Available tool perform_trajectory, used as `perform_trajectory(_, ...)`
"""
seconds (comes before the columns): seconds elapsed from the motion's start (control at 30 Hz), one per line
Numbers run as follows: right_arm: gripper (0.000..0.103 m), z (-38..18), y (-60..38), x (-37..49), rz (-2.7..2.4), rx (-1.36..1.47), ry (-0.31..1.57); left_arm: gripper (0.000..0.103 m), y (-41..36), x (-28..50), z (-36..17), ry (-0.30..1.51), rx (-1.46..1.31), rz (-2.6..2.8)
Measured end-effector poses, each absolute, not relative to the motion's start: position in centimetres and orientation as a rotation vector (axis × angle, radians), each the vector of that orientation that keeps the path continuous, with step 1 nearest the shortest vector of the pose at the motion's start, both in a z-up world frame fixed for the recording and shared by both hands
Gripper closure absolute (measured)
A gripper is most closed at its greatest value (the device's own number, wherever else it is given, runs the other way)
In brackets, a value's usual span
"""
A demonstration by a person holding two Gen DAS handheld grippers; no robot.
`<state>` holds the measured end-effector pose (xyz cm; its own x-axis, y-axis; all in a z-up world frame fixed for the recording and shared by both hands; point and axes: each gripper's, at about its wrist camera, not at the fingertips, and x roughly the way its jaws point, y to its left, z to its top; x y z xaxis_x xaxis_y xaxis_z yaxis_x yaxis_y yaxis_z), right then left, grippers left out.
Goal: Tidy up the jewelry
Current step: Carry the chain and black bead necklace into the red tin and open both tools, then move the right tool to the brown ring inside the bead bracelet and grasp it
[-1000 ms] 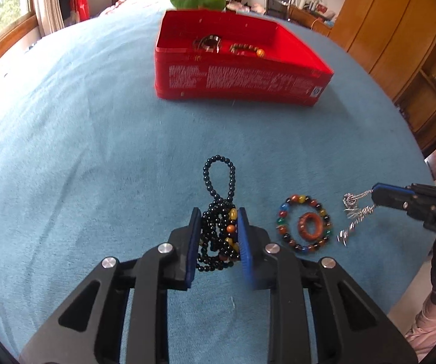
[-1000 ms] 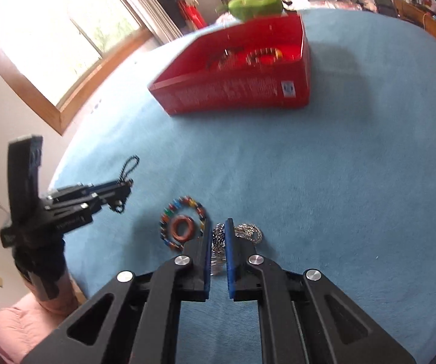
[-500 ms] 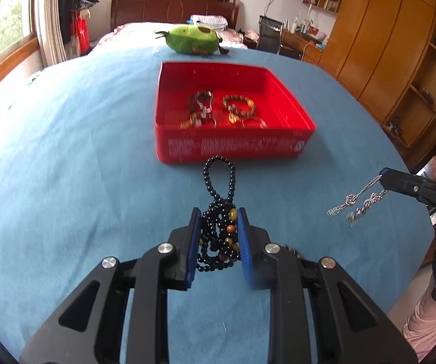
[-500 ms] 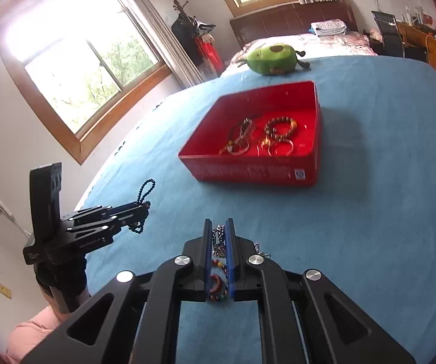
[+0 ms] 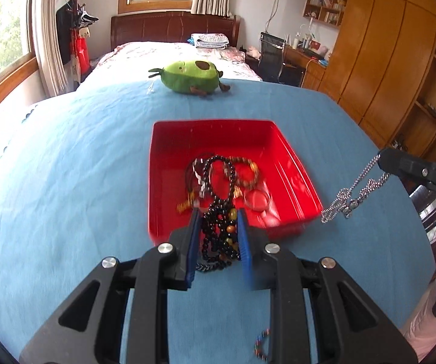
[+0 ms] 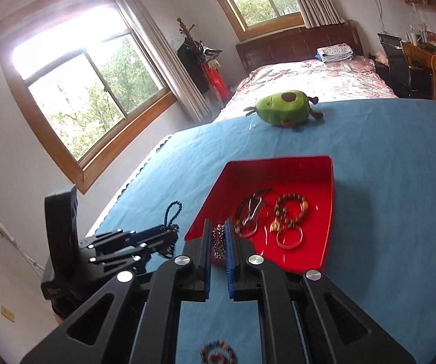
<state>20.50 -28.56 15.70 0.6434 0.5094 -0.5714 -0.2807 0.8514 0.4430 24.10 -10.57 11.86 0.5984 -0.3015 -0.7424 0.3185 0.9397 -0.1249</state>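
Table (image 5: 66,166): blue cloth, green avocado plush (image 5: 189,76) at far edge.
Red tray (image 5: 296,163): mid-table, holding bracelets and a clear bangle (image 6: 289,236).
Left tool (image 5: 218,227): clenched on black bead necklace (image 5: 218,221), its loop raised over the tray.
Right tool (image 6: 218,239): clamped on silver chain (image 5: 351,194), hanging at the tray's near corner.
Multicolored bracelet (image 6: 218,354): on cloth, near edge.

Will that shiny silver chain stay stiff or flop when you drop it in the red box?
Probably flop: the silver metal chain already droops in loose loops from the right gripper. It looks thin, so likely light, and should pile up in the red box.
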Motion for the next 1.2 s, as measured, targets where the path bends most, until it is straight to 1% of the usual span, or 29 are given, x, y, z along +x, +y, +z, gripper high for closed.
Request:
perform_trajectory(0.13, 0.095, 14.6, -28.2, 25.0, 0.435, 0.339, 0.766, 0.082, -11.5, 28.0, 10.8, 0.884, 0.005, -0.369)
perform_trajectory(0.27, 0.095, 11.0, -27.9, 29.6, 0.401, 0.351, 0.815, 0.082, -12.5, 31.9, 8.4, 0.917, 0.001, -0.362)
perform_trajectory(0.43, 0.095, 6.9, -27.7, 32.9, 0.381, 0.364, 0.868, 0.082, -13.1, 35.6, 6.0, 0.952, -0.011, -0.346)
perform_trajectory(0.47, 0.095, 6.1, -27.6, 33.6, 0.383, 0.367, 0.88, 0.082, -13.2, 36.3, 5.5, 0.962, -0.011, -0.35)
perform_trajectory(0.53, 0.095, 5.1, -27.4, 34.3, 0.384, 0.363, 0.9, 0.075, -13.3, 37.3, 4.8, 0.988, -0.017, -0.357)
perform_trajectory(0.57, 0.091, 4.8, -27.3, 34.4, 0.381, 0.364, 0.907, 0.07, -13.4, 37.5, 4.6, 0.991, -0.014, -0.354)
perform_trajectory(0.6, 0.09, 4.4, -27.2, 34.6, 0.381, 0.366, 0.915, 0.068, -13.4, 37.6, 4.4, 0.992, -0.007, -0.346)
perform_trajectory(0.63, 0.085, 4.0, -27.2, 34.6, 0.379, 0.365, 0.922, 0.067, -13.4, 37.8, 4.2, 0.996, -0.001, -0.337)
perform_trajectory(0.67, 0.081, 3.9, -27.3, 34.6, 0.379, 0.366, 0.923, 0.066, -13.2, 37.9, 4.0, 1.001, -0.002, -0.336)
perform_trajectory(0.9, 0.081, 4.8, -27.9, 32.9, 0.379, 0.37, 0.902, 0.065, -12.9, 37.5, 4.0, 1.011, -0.008, -0.313)
perform_trajectory(1.0, 0.081, 5.8, -28.0, 32.1, 0.384, 0.366, 0.884, 0.059, -12.9, 36.6, 4.7, 0.993, -0.006, -0.301)
perform_trajectory(1.2, 0.081, 6.8, -28.0, 29.7, 0.373, 0.34, 0.889, 0.049, -12.3, 33.3, 6.1, 0.957, 0.029, -0.277)
